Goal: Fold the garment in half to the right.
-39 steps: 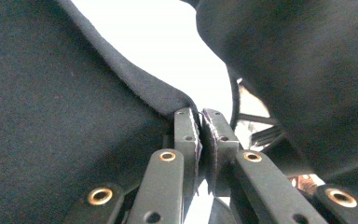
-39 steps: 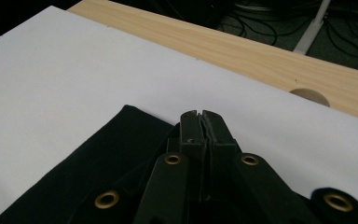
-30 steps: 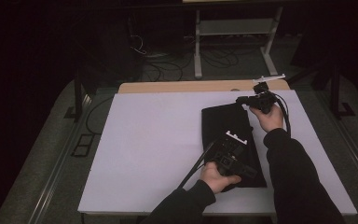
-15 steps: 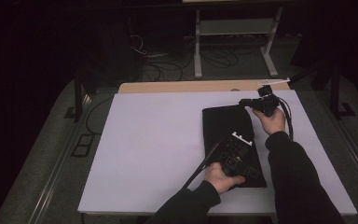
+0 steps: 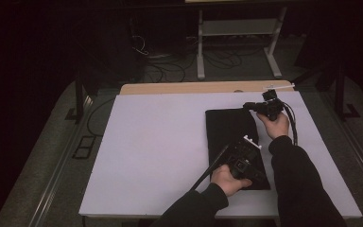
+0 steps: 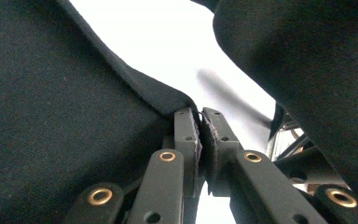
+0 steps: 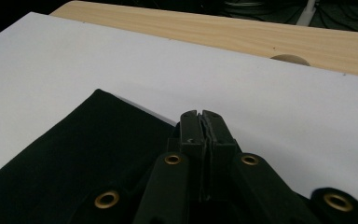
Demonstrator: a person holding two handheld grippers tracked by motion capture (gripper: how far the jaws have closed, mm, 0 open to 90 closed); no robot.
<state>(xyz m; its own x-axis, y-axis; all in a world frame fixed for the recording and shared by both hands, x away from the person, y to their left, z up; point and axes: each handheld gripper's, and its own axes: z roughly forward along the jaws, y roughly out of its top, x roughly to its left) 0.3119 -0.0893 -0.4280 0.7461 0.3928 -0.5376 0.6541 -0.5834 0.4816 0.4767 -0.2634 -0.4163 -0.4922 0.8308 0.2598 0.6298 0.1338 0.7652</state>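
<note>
— Where is the flat black cloth [image 5: 231, 137]?
— Near the white table's [image 5: 160, 151] right edge. The left gripper [image 6: 200, 122] and right gripper [image 7: 199, 117] pinch its edge, both jaws closed.
— What could go wrong?
— Pull unevenly and a corner slips out.

We note a dim room: white table top [image 5: 160, 142] on a wooden board [image 5: 189, 88], a grey metal stand [image 5: 238, 28] behind it, loose cables [image 5: 170, 66] across the dark grey floor [image 5: 52, 156], everything beyond in shadow.

Looks like a lab: dark room, white worktop [image 5: 160, 142], loose cables [image 5: 217, 61] on the floor, metal stand [image 5: 238, 28] behind.
</note>
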